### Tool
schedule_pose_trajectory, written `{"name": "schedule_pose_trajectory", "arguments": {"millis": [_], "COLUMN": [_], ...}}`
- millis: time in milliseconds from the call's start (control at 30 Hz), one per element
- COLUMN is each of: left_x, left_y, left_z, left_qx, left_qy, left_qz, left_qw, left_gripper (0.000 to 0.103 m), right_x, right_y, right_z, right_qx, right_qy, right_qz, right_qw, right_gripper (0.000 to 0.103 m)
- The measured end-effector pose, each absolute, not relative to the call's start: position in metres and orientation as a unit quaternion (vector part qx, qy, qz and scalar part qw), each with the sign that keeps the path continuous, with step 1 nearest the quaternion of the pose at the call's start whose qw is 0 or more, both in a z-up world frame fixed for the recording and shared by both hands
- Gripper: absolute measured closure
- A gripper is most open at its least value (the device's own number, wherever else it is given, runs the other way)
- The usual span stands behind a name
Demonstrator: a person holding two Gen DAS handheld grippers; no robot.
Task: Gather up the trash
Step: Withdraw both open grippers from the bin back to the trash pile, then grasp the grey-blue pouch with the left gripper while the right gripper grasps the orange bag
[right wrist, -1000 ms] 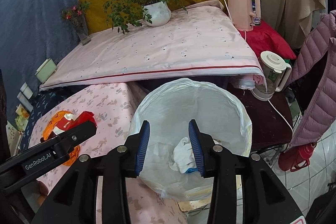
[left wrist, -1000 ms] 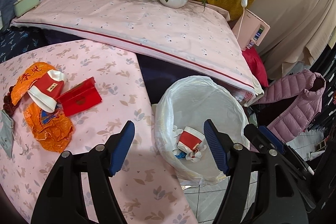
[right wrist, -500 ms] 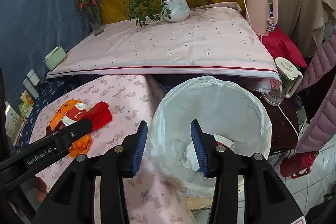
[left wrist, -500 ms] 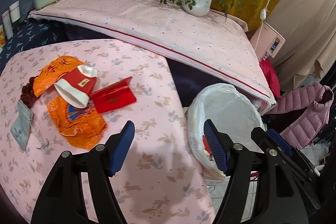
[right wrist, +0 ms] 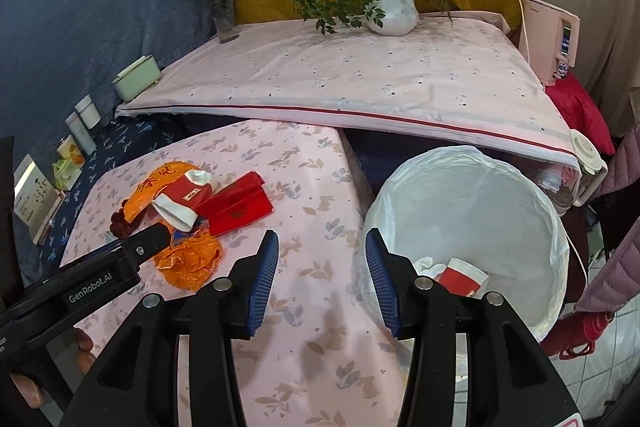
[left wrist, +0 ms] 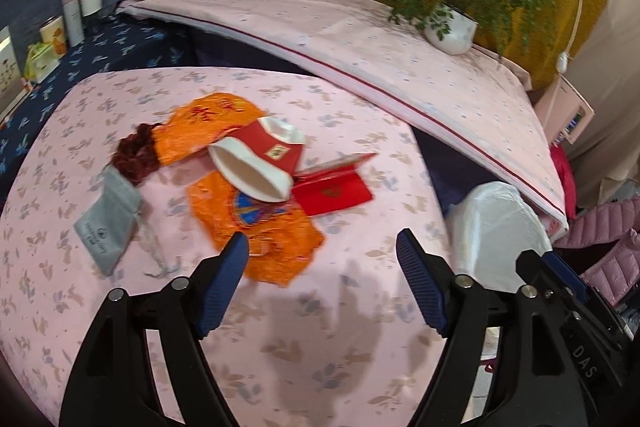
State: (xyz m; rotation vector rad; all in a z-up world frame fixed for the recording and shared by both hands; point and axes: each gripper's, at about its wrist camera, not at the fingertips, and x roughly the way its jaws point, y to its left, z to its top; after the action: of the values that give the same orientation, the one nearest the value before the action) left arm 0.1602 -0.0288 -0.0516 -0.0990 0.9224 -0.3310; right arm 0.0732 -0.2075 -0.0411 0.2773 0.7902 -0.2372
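Observation:
Trash lies on the pink floral table (left wrist: 340, 327): a red-and-white paper cup (left wrist: 262, 161) on its side, a red envelope (left wrist: 334, 189), two orange foil wrappers (left wrist: 264, 231), a grey pouch (left wrist: 106, 223) and a dark red scrunchie (left wrist: 134, 157). My left gripper (left wrist: 322, 263) is open and empty, just in front of the lower orange wrapper. My right gripper (right wrist: 320, 267) is open and empty over the table edge, beside the white-lined trash bin (right wrist: 516, 195). A red-and-white cup (right wrist: 460, 275) lies in the bin. The cup (right wrist: 186, 205) and envelope (right wrist: 236, 209) also show in the right wrist view.
A raised pink-covered surface (right wrist: 360, 83) stands behind, with a potted plant (right wrist: 390, 11), a vase (right wrist: 224, 15) and a green box (right wrist: 136, 81). Boxes and tins (left wrist: 72, 15) line the left side. A pink appliance (right wrist: 554, 43), a kettle and a red bottle (right wrist: 576, 335) stand right.
Both grippers have swung left, away from the bin and over the table. The left gripper now faces the trash pile. The right gripper's jaws have opened wider.

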Motion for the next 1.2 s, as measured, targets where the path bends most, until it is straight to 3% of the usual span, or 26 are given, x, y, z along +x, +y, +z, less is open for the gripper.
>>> {"name": "schedule_pose_trajectory", "arguments": {"millis": [233,367,700,800,1200], "left_x": [0.174,0.181,0.2,0.208,0.23], "left_y": [0.03,0.066,0.131,0.143,0.148], "left_z": [-0.07,-0.085,-0.121,-0.129,-0.151], "left_qx": [-0.059,-0.058,-0.074,-0.083,-0.113], "left_qy": [0.451,0.457,0.484,0.493,0.514], "left_qz": [-0.089,-0.044,0.014,0.019,-0.006], "left_qw": [0.886,0.887,0.872,0.866,0.85], "left_gripper": [0.024,0.015,0.015,0.015,0.016], "right_x": [0.092,0.106,0.144,0.156,0.2], "right_y": [-0.172,-0.152,-0.112,-0.099,-0.064], "right_z": [-0.052,-0.063,-0.098,-0.106,-0.141], "right_qx": [0.123,0.12,0.128,0.12,0.1], "right_qy": [0.402,0.414,0.454,0.462,0.495], "right_qz": [-0.08,-0.058,-0.026,-0.022,-0.012], "right_qw": [0.904,0.9,0.881,0.879,0.863], "right_gripper": [0.058,0.058,0.058,0.053,0.048]}}
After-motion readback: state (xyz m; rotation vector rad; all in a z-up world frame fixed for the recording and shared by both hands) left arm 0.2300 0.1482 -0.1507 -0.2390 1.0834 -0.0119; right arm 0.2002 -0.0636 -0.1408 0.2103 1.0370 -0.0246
